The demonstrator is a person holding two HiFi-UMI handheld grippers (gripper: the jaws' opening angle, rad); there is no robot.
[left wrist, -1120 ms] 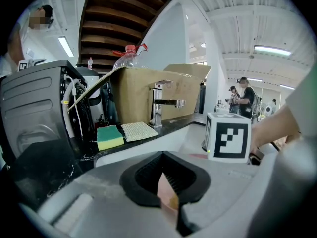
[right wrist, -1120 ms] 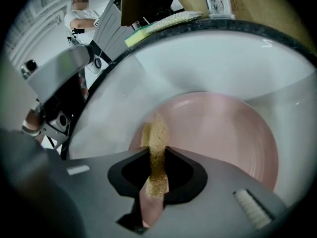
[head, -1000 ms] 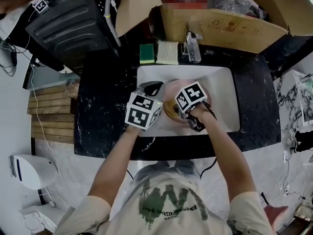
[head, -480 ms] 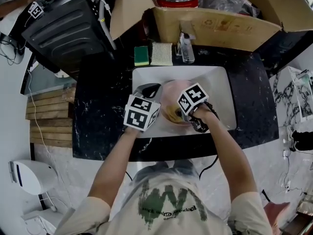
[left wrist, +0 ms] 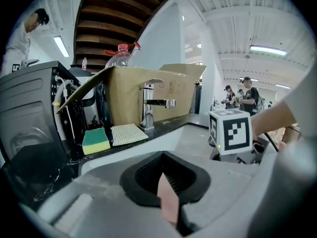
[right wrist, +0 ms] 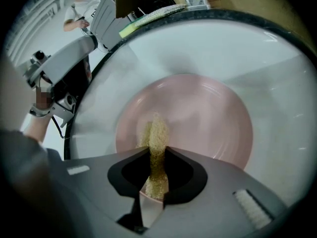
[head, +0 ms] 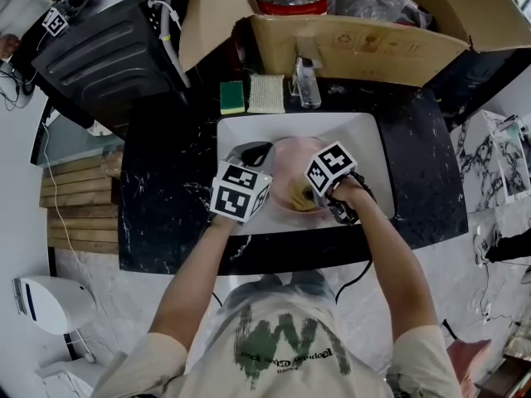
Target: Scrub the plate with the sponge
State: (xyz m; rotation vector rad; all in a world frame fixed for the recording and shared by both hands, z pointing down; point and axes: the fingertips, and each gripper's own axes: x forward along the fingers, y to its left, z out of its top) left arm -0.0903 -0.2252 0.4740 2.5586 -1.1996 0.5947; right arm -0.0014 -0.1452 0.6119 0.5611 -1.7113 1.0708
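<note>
The pink plate (right wrist: 208, 118) lies in the white sink (head: 369, 135), near its middle. The yellowish sponge (right wrist: 156, 133) sits against the plate's face toward 6 o'clock in the head view. It is pinched between the closed fingers of your right gripper (right wrist: 157, 155), and its far end reaches past the fingertips onto the plate. Your left gripper (left wrist: 167, 185) has its fingers clamped on the plate's rim at about 9 o'clock. On the dark worktop (head: 166, 172), at the sink's 11 o'clock, a green-and-yellow sponge (head: 232, 96) lies just beside a pale mesh pad (head: 267, 93).
</note>
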